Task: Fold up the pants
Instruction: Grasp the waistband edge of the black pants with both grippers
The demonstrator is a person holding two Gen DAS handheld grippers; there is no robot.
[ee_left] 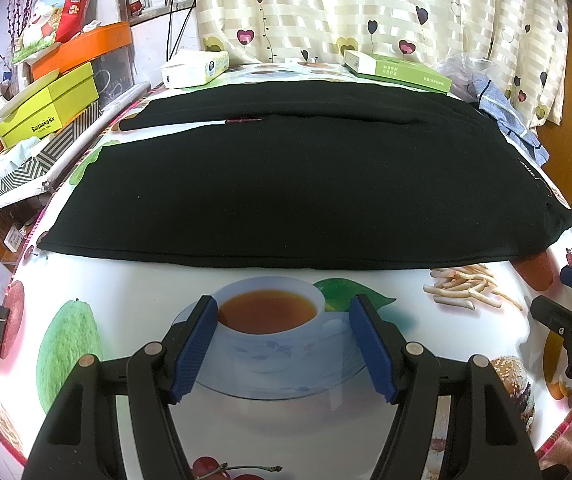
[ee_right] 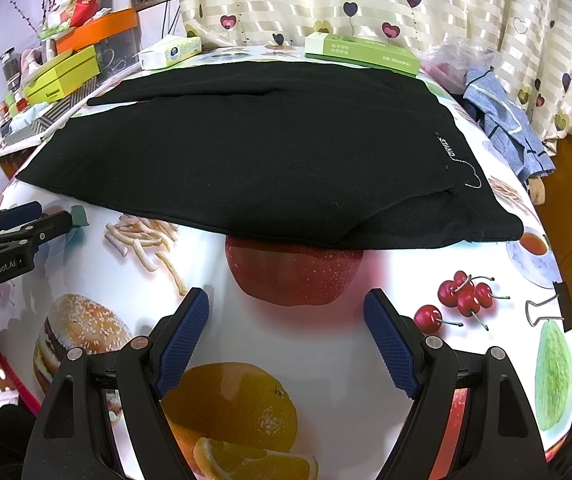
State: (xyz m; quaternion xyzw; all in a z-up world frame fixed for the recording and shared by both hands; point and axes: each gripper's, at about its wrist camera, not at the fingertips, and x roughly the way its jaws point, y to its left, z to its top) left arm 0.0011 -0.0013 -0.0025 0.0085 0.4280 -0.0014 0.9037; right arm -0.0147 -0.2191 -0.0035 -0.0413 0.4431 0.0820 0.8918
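The black pants (ee_left: 294, 184) lie flat across the far half of the table (ee_left: 133, 280), spread out so I can fold them. My left tongs (ee_left: 283, 344) and right tongs (ee_right: 286, 344) hang wide open near the front edge, holding nothing. Only my right view shows the little label (ee_right: 448, 150) by the right edge; only my left shows the gap between the legs.

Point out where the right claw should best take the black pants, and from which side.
Probably the near right corner of the black pants, approached low from the table's near edge: the layers end there, facing the open right claw.
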